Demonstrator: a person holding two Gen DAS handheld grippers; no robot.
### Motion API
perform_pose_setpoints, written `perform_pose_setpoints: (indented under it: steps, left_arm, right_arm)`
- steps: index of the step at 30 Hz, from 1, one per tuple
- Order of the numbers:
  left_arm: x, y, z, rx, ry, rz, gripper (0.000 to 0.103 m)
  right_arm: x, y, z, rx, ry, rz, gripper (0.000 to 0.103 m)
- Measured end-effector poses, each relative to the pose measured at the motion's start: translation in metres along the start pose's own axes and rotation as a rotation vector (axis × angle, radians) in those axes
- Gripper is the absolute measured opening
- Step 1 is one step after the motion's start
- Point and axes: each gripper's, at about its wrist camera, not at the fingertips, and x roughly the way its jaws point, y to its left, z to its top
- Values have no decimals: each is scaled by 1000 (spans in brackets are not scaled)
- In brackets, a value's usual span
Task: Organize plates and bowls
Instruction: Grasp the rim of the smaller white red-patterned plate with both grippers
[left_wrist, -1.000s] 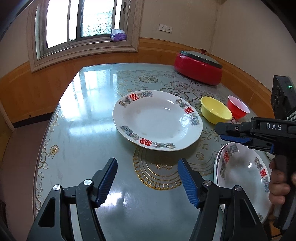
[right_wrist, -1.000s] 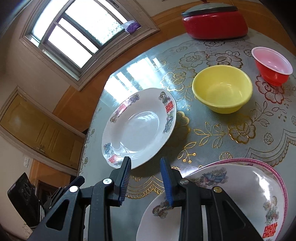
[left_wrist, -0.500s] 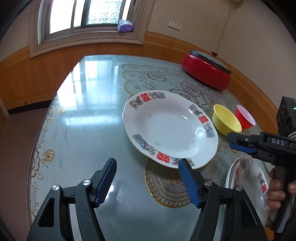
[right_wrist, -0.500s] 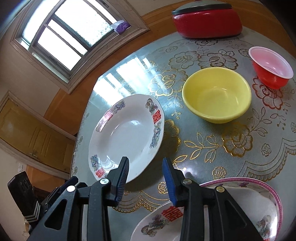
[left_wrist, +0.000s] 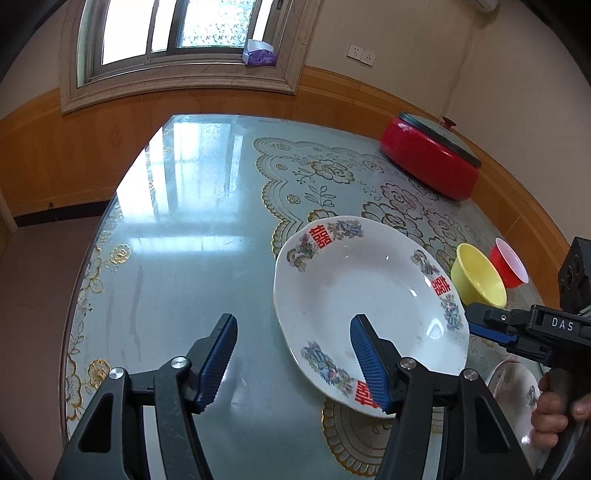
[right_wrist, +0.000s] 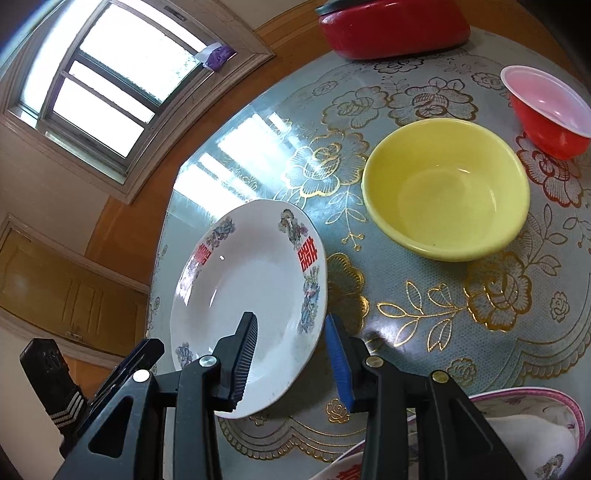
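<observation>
Plate (right_wrist: 255, 295) rim between opening right tool (right_wrist: 291, 363)

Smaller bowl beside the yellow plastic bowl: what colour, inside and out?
Small bowl: red outside, pale pink-white inside. Right wrist view shows it best.

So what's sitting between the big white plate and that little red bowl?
The yellow bowl sits between the white plate and the red bowl, with bare patterned tablecloth around it. The right wrist view shows it best.

White floral plate (left_wrist: 369, 306) flat beside yellow bowl (right_wrist: 447, 188), red bowl (right_wrist: 546, 110); possibly stacked plates (right_wrist: 524, 428).
</observation>
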Motion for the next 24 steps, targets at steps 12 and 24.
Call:
perform_pose_setpoints:
  steps: [12,24]
  left_arm:
    - [42,11,24,5,58,-30,50]
    - [60,0,19,63,86,2,27]
  right_arm:
    - [25,5,7,-23,23,-43,40]
    - [53,18,3,-172,59,-146,33]
